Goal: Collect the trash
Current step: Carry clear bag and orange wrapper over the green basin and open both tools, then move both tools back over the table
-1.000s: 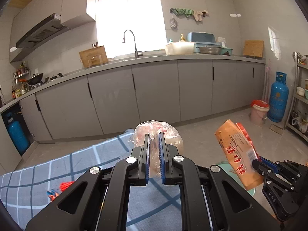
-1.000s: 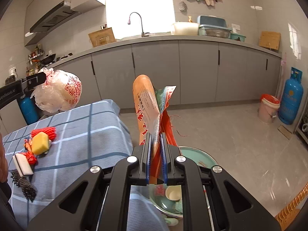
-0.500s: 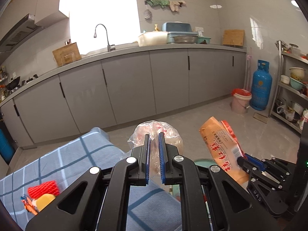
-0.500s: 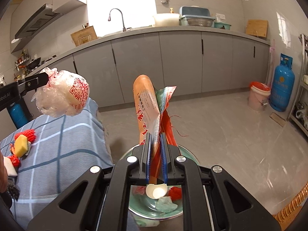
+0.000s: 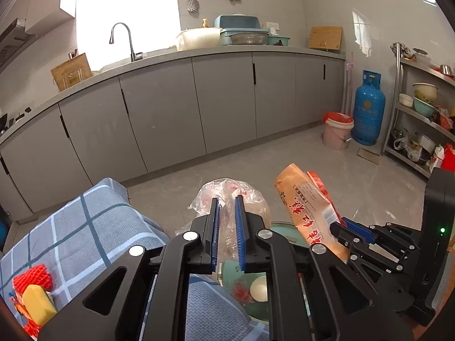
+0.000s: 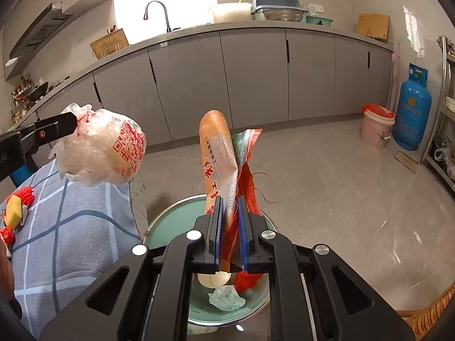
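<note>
My left gripper (image 5: 226,201) holds a crumpled clear plastic bag with red print (image 5: 250,196) just past the table's edge. Its jaws are opening, with the bag's film still caught between the pads. From the right wrist view the bag (image 6: 105,153) hangs off the left gripper's tip (image 6: 71,119). My right gripper (image 6: 229,201) is shut on an orange and red snack wrapper (image 6: 216,153), which stands upright above a teal bin (image 6: 170,221). The bin holds an eggshell, a red scrap and a pale wad. In the left wrist view the wrapper (image 5: 304,204) and right gripper (image 5: 341,227) are at the right.
A table with a blue checked cloth (image 6: 71,221) lies left of the bin, with a yellow sponge in red foam netting (image 5: 34,292) on it. Grey cabinets (image 5: 221,99) line the back. A pink bucket (image 5: 337,133), a blue gas cylinder (image 5: 368,113) and a metal rack (image 5: 421,130) stand at the right.
Both grippers have moved right and down, off the table toward the bin, which now lies under them. The gap between the left jaws has widened slightly.
</note>
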A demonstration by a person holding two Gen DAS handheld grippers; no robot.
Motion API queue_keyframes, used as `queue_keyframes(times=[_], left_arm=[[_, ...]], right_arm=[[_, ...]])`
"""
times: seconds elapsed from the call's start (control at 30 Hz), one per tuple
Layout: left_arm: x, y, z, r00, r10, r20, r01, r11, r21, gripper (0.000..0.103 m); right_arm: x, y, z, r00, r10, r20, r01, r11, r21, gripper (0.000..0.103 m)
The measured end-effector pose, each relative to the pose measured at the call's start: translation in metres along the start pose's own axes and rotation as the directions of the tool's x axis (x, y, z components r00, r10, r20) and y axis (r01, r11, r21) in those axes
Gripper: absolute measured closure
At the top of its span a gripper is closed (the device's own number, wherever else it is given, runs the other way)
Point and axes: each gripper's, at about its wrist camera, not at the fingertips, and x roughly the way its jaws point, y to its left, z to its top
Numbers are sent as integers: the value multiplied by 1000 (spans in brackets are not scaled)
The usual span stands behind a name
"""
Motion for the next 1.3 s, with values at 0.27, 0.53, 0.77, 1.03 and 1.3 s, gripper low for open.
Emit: queue_keyframes(times=[0.27, 0.53, 0.77, 1.03, 1.3], left_arm=[[9, 10, -10, 999, 47, -15, -48, 999, -21, 32], [-2, 28, -17, 996, 87, -17, -88, 995, -52, 22], [-16, 38, -22, 994, 107, -14, -108, 992, -63, 19], [-37, 53, -23, 990, 144, 0, -144, 986, -83, 16], [-67, 76, -34, 983, 185, 8, -183, 976, -116, 16]], right_arm=[[18, -12, -15, 998, -18, -52, 20, 999, 35, 71], [10, -8, -18, 999, -21, -50, 23, 999, 47, 64], [0, 8, -17, 999, -7, -33, 8, 999, 33, 55], [-14, 31, -13, 1000, 22, -16, -21, 1000, 9, 50], [-28, 69, -12, 997, 76, -13, -77, 996, -41, 47]])
